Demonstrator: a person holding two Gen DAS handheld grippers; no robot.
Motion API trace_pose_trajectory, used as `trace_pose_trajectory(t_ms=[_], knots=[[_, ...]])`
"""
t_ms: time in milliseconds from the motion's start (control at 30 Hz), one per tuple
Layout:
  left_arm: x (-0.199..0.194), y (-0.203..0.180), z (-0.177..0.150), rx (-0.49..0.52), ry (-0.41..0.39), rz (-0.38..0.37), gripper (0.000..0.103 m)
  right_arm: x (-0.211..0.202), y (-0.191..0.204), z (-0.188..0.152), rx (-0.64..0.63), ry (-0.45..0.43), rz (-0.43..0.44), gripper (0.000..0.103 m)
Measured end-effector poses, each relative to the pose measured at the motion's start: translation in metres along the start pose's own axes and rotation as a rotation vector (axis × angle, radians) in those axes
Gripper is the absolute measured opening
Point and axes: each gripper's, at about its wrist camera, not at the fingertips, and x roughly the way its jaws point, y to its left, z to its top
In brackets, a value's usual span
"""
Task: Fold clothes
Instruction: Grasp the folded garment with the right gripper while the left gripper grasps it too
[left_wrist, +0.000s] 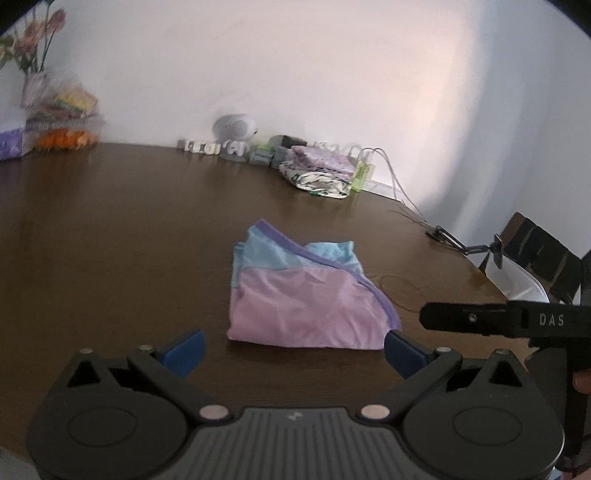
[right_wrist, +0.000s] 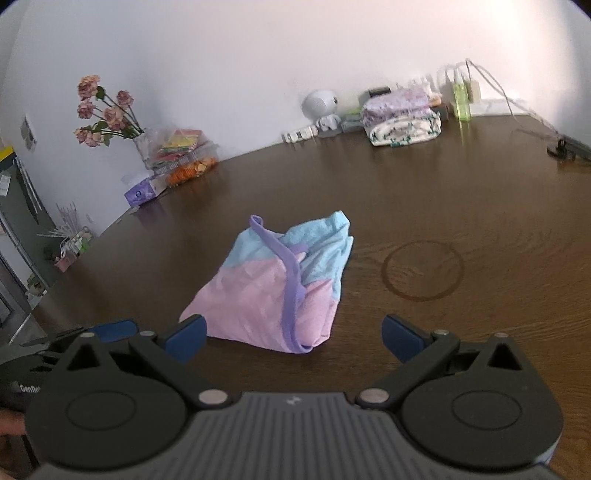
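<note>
On the table (right_wrist: 480, 192), mid-surface, the garment (right_wrist: 273, 284) lies as a compact, roughly square bundle: pink lower half, blue upper half, purple trim running across the top layer. Layers are stacked, edges mostly tucked, one trim loop sticking up at the far corner. Reads as folded, or close to it.

Left gripper (left_wrist: 293, 349): jaws spread wide, nothing between them, hovering just short of the bundle's near edge. Right fingertip (left_wrist: 400, 345) sits just beside the bundle's near right corner; can't tell if it touches.

Right gripper (right_wrist: 293, 338): jaws spread wide, empty, also just short of the garment.

At the back by the wall, a stack (right_wrist: 404, 118) of two folded pieces, purple print on white print. Well apart from the garment.

Progress judgement: this piece looks done or one fold away; the right side is looser and slightly rumpled. Fits two cases: bundle just released after the final fold, or about to be picked up for the stack. No unfolded clothes in either view, so remaining work looks small, though off-frame is unknown.
</note>
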Motion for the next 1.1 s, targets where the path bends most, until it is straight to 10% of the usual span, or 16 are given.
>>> trace_pose_trajectory(t_ms=[600, 1100], knots=[[0.094, 0.033, 0.070, 0.003, 0.146, 0.006, 0.079, 0.084, -0.020, 0.041, 0.038, 0.106, 0.008, 0.101], [0.116, 0.031, 0.072, 0.041, 0.237, -0.046, 0.048, 0.090, -0.015, 0.037, 0.038, 0.121, 0.060, 0.052]])
